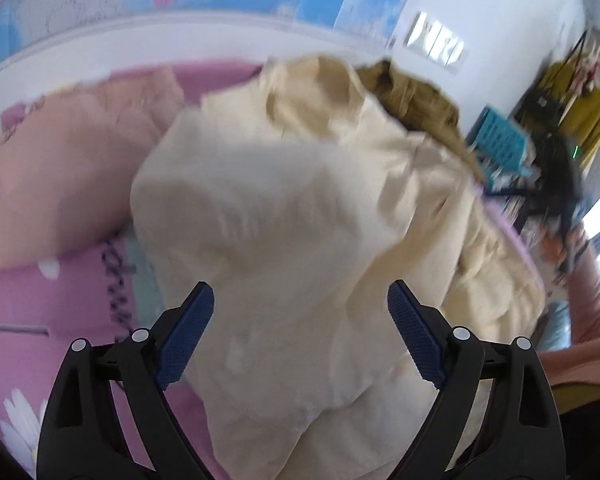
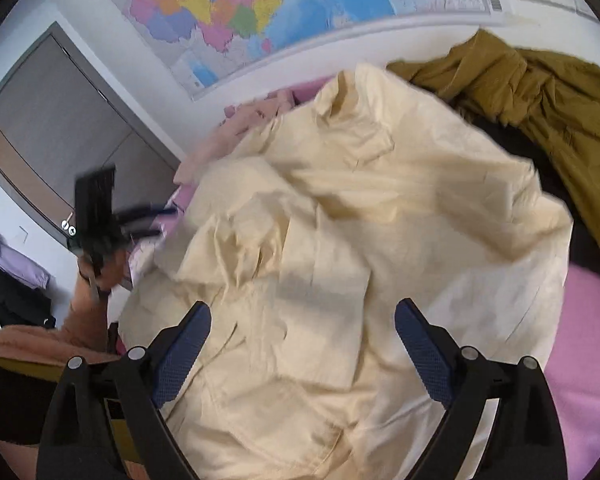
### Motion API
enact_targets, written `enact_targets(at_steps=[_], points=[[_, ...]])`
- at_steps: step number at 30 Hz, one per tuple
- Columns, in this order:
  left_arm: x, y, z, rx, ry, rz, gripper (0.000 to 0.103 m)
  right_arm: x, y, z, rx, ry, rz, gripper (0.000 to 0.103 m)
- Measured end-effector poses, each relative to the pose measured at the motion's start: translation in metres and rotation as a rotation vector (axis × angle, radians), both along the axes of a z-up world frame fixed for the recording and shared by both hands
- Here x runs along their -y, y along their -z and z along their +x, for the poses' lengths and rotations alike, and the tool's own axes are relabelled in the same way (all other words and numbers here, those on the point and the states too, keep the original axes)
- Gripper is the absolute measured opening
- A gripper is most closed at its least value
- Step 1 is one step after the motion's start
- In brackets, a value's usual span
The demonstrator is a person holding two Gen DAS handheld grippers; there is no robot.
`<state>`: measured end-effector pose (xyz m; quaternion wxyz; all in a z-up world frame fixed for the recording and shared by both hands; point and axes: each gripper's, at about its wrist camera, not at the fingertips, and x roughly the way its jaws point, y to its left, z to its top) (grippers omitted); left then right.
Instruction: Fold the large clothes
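Hand-held gripper (image 2: 302,322) agape above cream garment (image 2: 340,220)

Dark lettering on the pink sheet (image 1: 116,280) is blurred; unreadable.

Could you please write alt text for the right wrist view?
The open right gripper hovers over a crumpled cream garment on a pink bed cover. An olive garment lies behind, below a wall map.
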<state>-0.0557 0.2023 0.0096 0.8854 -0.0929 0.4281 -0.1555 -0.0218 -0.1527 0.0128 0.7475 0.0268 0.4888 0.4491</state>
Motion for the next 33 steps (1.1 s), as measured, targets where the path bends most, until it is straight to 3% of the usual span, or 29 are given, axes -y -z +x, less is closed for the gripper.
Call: enact_targets(at_steps=[2, 4, 5, 6, 10, 14, 16, 19, 21, 22, 24, 26, 29, 31, 32, 33], points=[[0.005, -0.003, 0.007, 0.006, 0.012, 0.008, 0.088, -0.011, 0.015, -0.006, -0.001, -0.013, -0.053, 0.089], [0.017, 0.002, 0.022, -0.007, 0.017, 0.058, 0.088, -0.02, 0.03, -0.008, 0.003, -0.011, -0.106, 0.06], [0.021, 0.006, 0.03, -0.02, 0.024, 0.067, 0.088, -0.024, 0.034, -0.009, -0.001, -0.013, -0.107, 0.041], [0.024, 0.01, 0.033, -0.029, 0.03, 0.069, 0.088, -0.026, 0.035, -0.012, 0.026, -0.004, -0.12, 0.005], [0.036, 0.024, 0.049, -0.055, 0.024, 0.124, 0.088, -0.002, -0.006, 0.0, 0.19, 0.09, -0.133, 0.003], [0.035, 0.027, 0.054, -0.042, 0.02, 0.105, 0.089, 0.015, -0.037, 0.019, 0.305, 0.16, -0.184, 0.003], [0.038, 0.034, 0.057, -0.058, 0.008, 0.121, 0.09, 0.009, -0.029, 0.027, 0.31, 0.172, -0.247, 0.004], [0.051, 0.05, 0.061, -0.092, -0.006, 0.259, 0.091, -0.005, 0.004, 0.037, 0.266, 0.17, -0.346, 0.007], [0.059, 0.057, 0.058, -0.086, 0.001, 0.339, 0.092, -0.008, 0.027, 0.042, 0.212, 0.187, -0.394, 0.023], [0.062, 0.059, 0.056, -0.079, 0.0, 0.364, 0.092, -0.003, 0.031, 0.044, 0.178, 0.205, -0.355, 0.03], [0.062, 0.055, 0.052, -0.072, -0.005, 0.368, 0.092, 0.013, 0.027, 0.043, 0.109, 0.226, -0.215, 0.067], [0.055, 0.048, 0.048, -0.065, -0.027, 0.337, 0.092, 0.025, 0.017, 0.035, 0.092, 0.237, -0.121, 0.077], [0.046, 0.04, 0.043, -0.04, -0.052, 0.304, 0.092, 0.034, 0.01, 0.02, 0.081, 0.206, -0.08, 0.081], [0.045, 0.036, 0.042, -0.025, -0.047, 0.29, 0.092, 0.027, 0.02, 0.014, 0.057, 0.182, -0.118, 0.081], [0.045, 0.038, 0.042, -0.028, -0.045, 0.296, 0.092, 0.019, 0.029, 0.014, 0.077, 0.181, -0.165, 0.069], [0.044, 0.043, 0.044, -0.047, -0.051, 0.301, 0.092, 0.013, 0.033, 0.013, 0.101, 0.173, -0.199, 0.049]])
